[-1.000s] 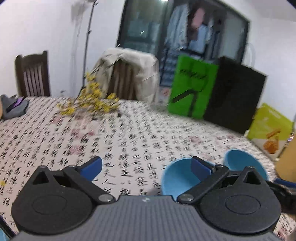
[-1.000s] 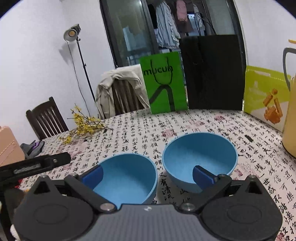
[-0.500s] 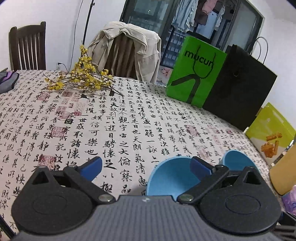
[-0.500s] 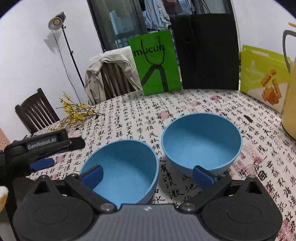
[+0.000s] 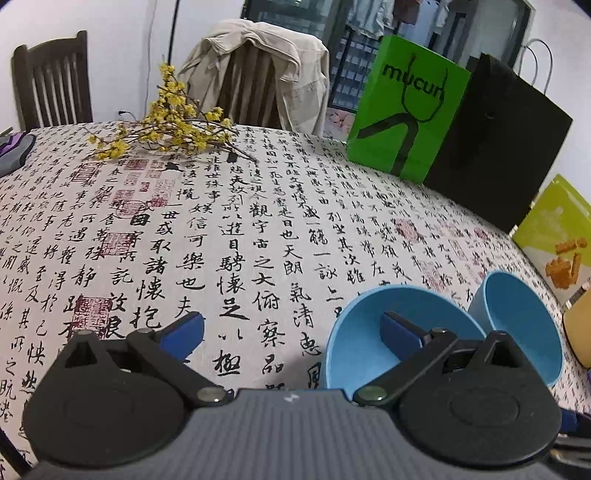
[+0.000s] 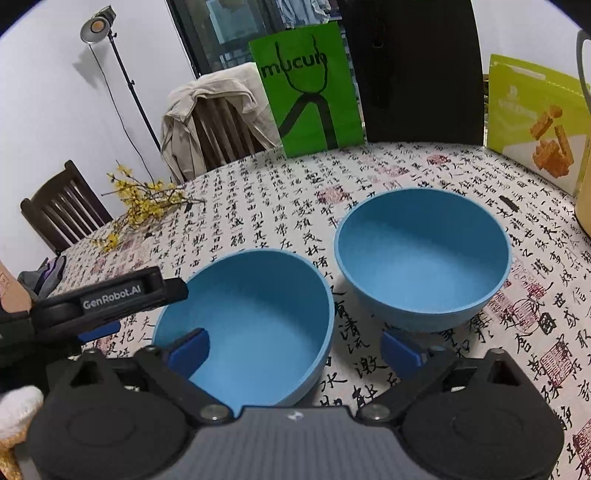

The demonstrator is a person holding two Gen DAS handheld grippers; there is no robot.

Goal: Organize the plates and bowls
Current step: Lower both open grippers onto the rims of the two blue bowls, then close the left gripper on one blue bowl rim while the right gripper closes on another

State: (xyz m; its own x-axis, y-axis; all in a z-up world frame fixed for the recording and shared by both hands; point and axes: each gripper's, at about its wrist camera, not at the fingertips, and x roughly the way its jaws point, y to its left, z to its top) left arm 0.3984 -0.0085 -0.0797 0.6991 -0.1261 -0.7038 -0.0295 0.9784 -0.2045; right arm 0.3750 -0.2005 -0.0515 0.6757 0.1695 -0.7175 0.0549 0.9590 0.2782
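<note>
Lamp (image 6: pixel 96 28) in right view only; left fingers (image 5: pixel 184 328) spread, right fingers (image 6: pixel 188 349) closing, pinching nothing.

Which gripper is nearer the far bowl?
Right. The right gripper, fingers closing, has one finger just under the far bowl. The left gripper straddles the near bowl's rim; the far bowl lies beyond.

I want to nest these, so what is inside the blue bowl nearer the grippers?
Nothing loose shows in the nearer bowl. The right gripper is closing, one finger over its near rim, hiding that part.
</note>
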